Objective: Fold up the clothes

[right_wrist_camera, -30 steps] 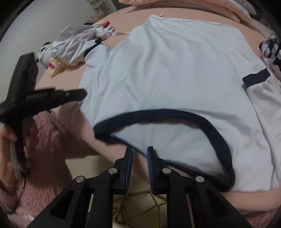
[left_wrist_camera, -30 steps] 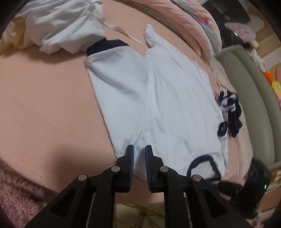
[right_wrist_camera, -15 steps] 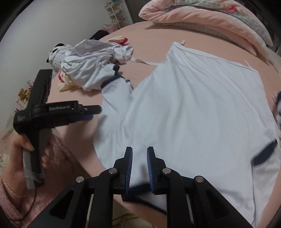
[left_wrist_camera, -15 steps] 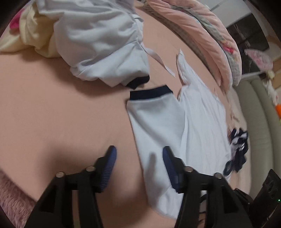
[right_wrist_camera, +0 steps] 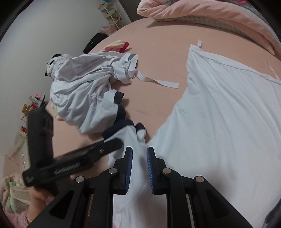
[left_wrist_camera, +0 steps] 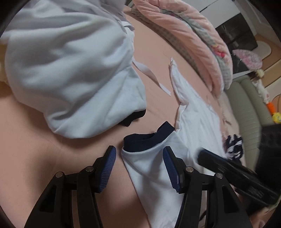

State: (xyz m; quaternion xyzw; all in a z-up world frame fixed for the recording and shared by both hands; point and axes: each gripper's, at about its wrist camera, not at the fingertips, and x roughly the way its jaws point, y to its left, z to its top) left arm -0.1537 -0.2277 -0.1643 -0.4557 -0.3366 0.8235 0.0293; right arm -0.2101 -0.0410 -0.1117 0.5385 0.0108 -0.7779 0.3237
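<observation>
The white shirt (right_wrist_camera: 228, 114) spread at the right of the right wrist view is thin, smooth woven cloth with a faint sheen and fine creases; its sleeve cuff (left_wrist_camera: 147, 140), centre of the left wrist view, is darker navy ribbed knit, matt. The crumpled garment (left_wrist_camera: 70, 73) at upper left is the same pale, soft cloth, heavily wrinkled. The bed sheet (left_wrist_camera: 35, 149) beneath is matt peach fabric, smooth and taut. The quilt (right_wrist_camera: 202, 12) along the top looks plush and padded. Both grippers are matt black plastic with bright metal pins; the left gripper (left_wrist_camera: 139, 168) and right gripper (right_wrist_camera: 139, 168) carry blue ridged rubbery pads (left_wrist_camera: 108, 168).
</observation>
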